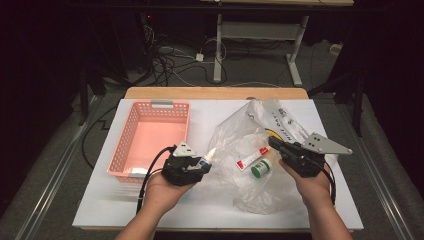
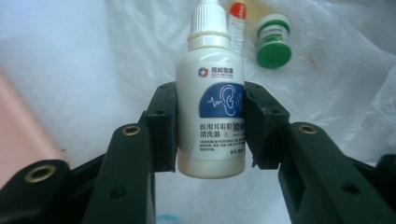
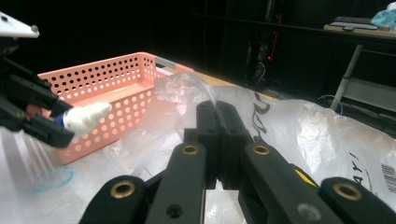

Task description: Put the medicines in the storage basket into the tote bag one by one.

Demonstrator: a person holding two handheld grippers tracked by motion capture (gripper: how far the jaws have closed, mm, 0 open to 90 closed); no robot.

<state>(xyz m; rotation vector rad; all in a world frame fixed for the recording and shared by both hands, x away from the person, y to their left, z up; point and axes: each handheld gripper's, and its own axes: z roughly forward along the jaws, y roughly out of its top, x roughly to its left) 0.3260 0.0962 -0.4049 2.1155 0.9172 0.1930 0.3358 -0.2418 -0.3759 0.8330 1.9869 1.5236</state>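
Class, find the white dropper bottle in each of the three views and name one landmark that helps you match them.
High view: the white dropper bottle sits left of centre, held in the left gripper, tip toward the plastic bag.
Left gripper view: centre, upright between the fingers.
Right gripper view: left edge, white cap pointing right.
Shared landmark: the pink basket, seen beside the bottle in the high and right gripper views.

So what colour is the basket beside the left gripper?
Pink, with a perforated wall; the basket shows best in the high view.

White capped dropper bottle (image 2: 211,100) clamped, off table.
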